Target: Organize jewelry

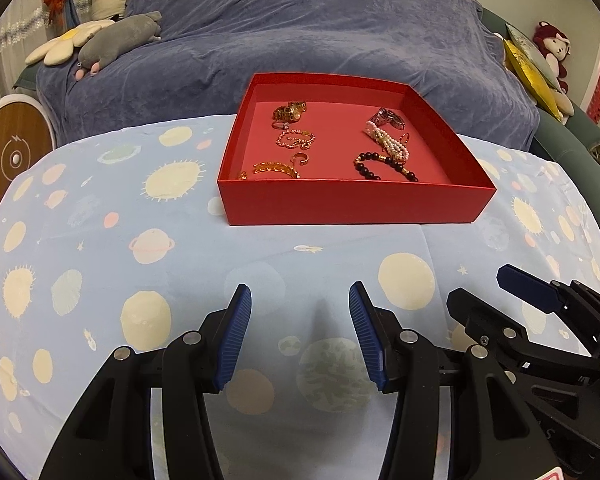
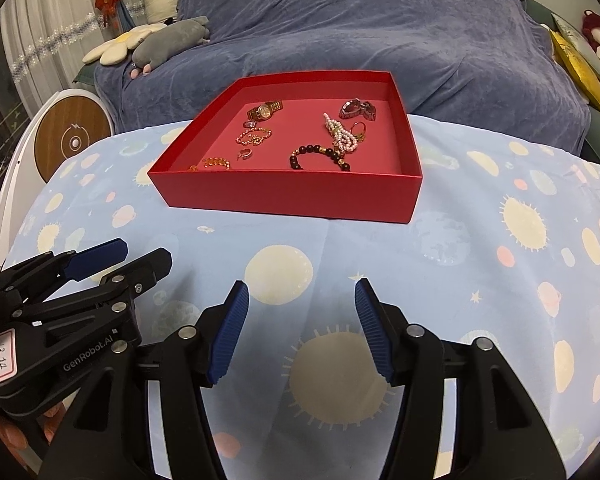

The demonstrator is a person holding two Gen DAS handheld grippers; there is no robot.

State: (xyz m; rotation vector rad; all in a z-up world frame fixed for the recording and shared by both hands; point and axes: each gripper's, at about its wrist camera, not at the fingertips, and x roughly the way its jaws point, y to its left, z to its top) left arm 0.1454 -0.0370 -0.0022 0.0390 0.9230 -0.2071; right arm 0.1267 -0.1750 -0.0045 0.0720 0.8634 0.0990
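**Both grippers empty, jewelry lying in the red box**

Nearest to view, the left gripper [image 1: 300, 332] hangs above the near edge of the planet-print cloth [image 1: 100, 240], its blue pads apart with nothing between them. Just beside it, the right gripper [image 2: 300, 330] is held the same way, jaws apart and empty over the cloth.

Toward the far edge of the cloth sits the red box [image 1: 352, 204], open on top. All the jewelry lies on its floor. On its left half: a gold watch [image 1: 290, 111] near the far wall, a thin gold chain [image 1: 296, 139] in the middle, a small open ring [image 1: 300, 159], and a gold link bracelet [image 1: 270, 170] by the near wall. On its right half: a silver watch [image 1: 390, 117] at the far side, a pearl strand [image 1: 388, 141] below it, and a dark bead bracelet [image 1: 384, 166] touching the pearls.

Behind the cloth, a blue blanket [image 1: 320, 32] covers a sofa, with a grey plush toy [image 1: 118, 40] at its left end.
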